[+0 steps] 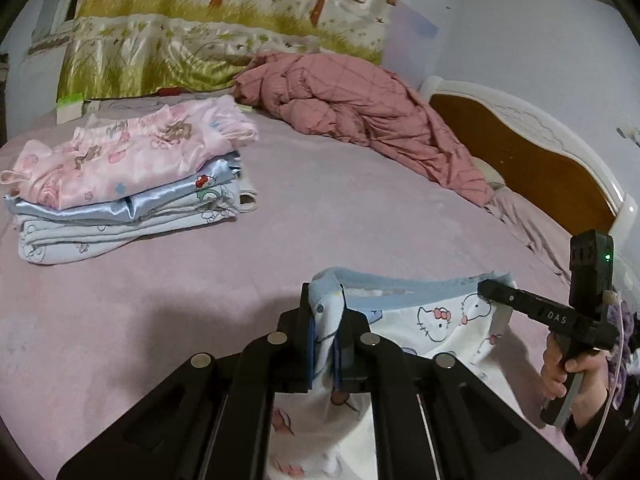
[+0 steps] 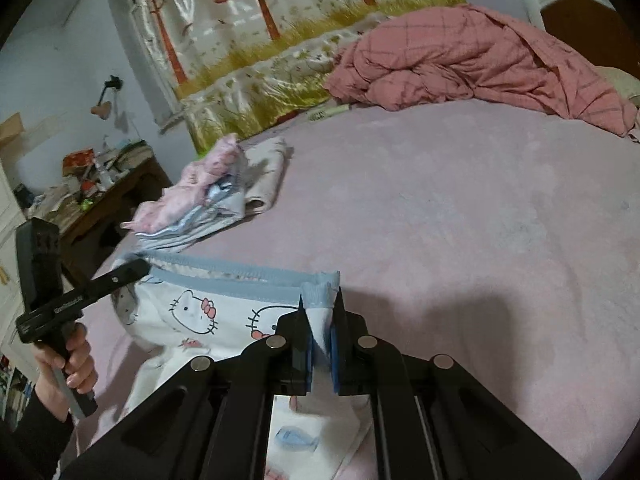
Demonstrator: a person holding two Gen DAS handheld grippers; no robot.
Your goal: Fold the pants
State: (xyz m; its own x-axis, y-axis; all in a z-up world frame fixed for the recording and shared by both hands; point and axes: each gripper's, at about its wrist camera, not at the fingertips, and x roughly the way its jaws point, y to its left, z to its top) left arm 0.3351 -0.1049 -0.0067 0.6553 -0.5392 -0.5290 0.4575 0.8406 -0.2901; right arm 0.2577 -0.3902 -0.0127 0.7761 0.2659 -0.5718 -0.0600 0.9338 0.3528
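Pants (image 1: 436,320): hanging above the pink bedsheet (image 1: 320,216), blue waistband stretching between both grippers.
Left gripper (image 1: 325,320): clamping one waistband corner.
Right gripper (image 2: 319,312): clamping the opposite corner.
Edges: folded clothes stack (image 1: 120,184) lying well apart to the left; crumpled pink quilt (image 1: 360,112) lying near the headboard (image 1: 532,168).
Open room: bare sheet lying ahead of the waistband.

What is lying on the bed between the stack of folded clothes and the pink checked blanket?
Nothing: between the stack of folded clothes and the pink checked blanket only bare pink sheet shows, in both wrist views.
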